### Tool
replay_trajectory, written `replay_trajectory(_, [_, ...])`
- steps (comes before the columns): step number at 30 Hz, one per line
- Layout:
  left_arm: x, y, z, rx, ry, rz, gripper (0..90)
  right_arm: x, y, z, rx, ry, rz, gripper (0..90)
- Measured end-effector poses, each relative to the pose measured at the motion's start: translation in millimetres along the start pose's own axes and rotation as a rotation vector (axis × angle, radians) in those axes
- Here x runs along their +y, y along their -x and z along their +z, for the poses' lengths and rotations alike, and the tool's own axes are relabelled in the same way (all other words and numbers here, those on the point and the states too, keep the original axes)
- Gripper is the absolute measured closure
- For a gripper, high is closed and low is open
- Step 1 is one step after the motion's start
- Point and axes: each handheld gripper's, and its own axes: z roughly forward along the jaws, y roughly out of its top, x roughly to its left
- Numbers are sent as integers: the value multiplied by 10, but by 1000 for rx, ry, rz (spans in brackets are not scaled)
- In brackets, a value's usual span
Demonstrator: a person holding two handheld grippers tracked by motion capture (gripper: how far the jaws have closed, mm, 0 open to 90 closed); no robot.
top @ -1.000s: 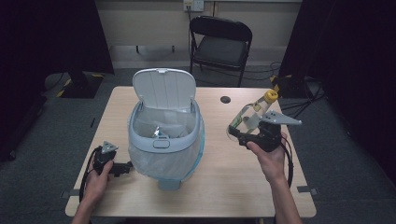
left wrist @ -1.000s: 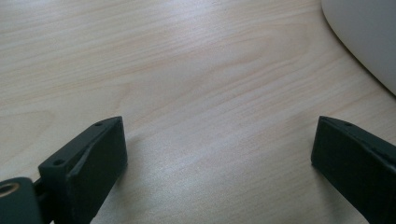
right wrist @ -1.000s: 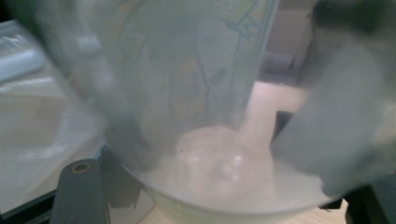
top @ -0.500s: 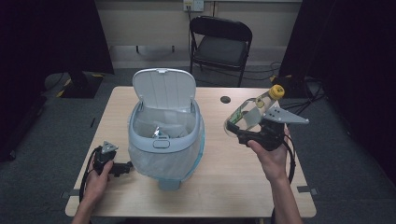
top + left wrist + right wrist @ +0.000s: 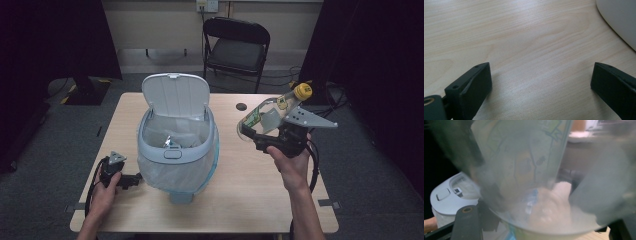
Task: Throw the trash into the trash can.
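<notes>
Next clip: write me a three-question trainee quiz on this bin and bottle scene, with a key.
1. True or false: the lid of the bin stands open.
2. What does the right gripper hold? A) a cup B) a clear bottle with a yellow cap C) a spoon
3. Where is the left gripper, and how do its jaws stand?

Key:
1. True; the lid is tipped back and the white liner shows inside.
2. B; the bottle is held tilted above the table, to the right of the bin.
3. Low on the table beside the bin's base, jaws apart with nothing between them.
</notes>
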Motion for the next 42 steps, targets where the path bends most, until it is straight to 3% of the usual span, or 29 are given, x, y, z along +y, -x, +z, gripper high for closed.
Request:
replay_trajectory(25, [0, 1, 0, 0, 0, -1, 32, 374, -334, 272, 154, 67, -40, 274])
replay_trajectory(42, [0, 1, 0, 0, 0, -1, 32, 467, -635, 701, 259, 33, -73, 274])
